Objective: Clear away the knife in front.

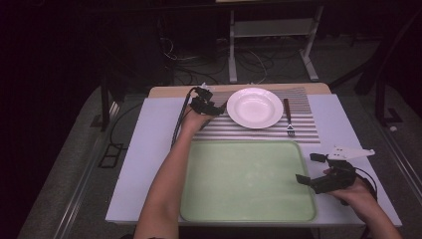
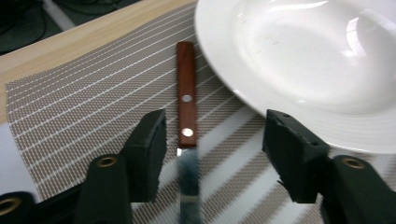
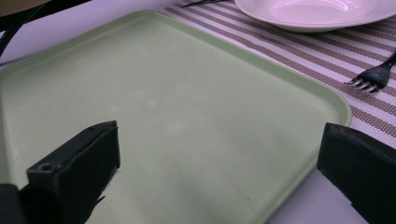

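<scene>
A green tray [image 1: 249,181] and a white plate [image 1: 255,107] are seen with nothing in them. The knife [image 2: 187,116] lies flat on the striped mat [image 2: 70,107], just left of the plate, between the spread jaws of the left gripper [image 2: 212,154], ungrasped. Its long axis runs along the gripper's view, wooden handle pointing away, blade toward the camera. The right gripper [image 1: 311,169] is held released at the tray's right rim, near a fork [image 1: 287,117].

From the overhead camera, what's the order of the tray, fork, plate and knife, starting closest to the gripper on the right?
Measured from the right gripper in the high view:
1. Green tray, right beside its fingers, to their left.
2. Fork, farther up the table on the striped mat.
3. White plate, left of the fork.
4. Knife, beyond the plate, under the left gripper.
</scene>
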